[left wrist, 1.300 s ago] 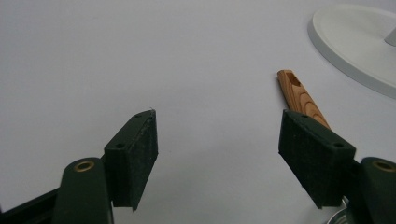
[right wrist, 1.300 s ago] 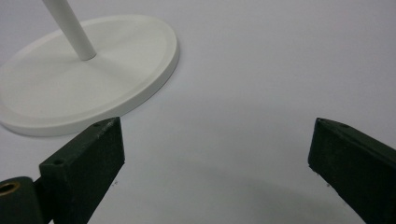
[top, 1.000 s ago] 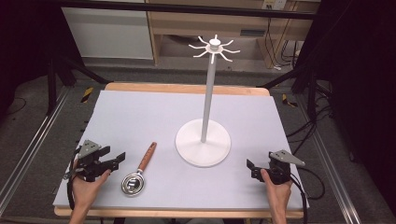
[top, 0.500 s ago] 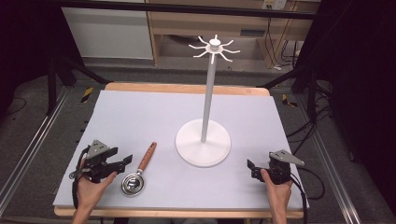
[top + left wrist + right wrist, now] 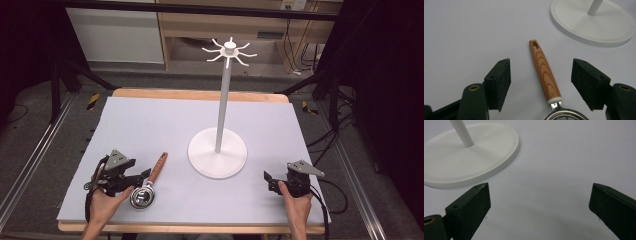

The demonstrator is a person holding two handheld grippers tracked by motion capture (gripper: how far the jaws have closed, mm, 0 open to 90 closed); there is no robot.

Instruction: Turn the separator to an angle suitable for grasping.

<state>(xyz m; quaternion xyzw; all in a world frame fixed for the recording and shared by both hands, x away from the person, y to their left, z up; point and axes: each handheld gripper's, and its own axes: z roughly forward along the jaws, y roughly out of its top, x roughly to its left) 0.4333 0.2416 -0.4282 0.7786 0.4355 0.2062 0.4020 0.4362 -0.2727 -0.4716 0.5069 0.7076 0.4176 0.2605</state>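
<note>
In the left gripper view, the left gripper [image 5: 541, 82] has its jaws wide apart, and the wooden handle [image 5: 544, 71] of the metal strainer [image 5: 565, 115] lies between them, touching neither pad. The high view shows the hook stand [image 5: 218, 150] whole, with its pole and top hooks. The right gripper [image 5: 540, 207] is also wide open, holding nothing; the stand's base lies ahead of its left jaw.
</note>
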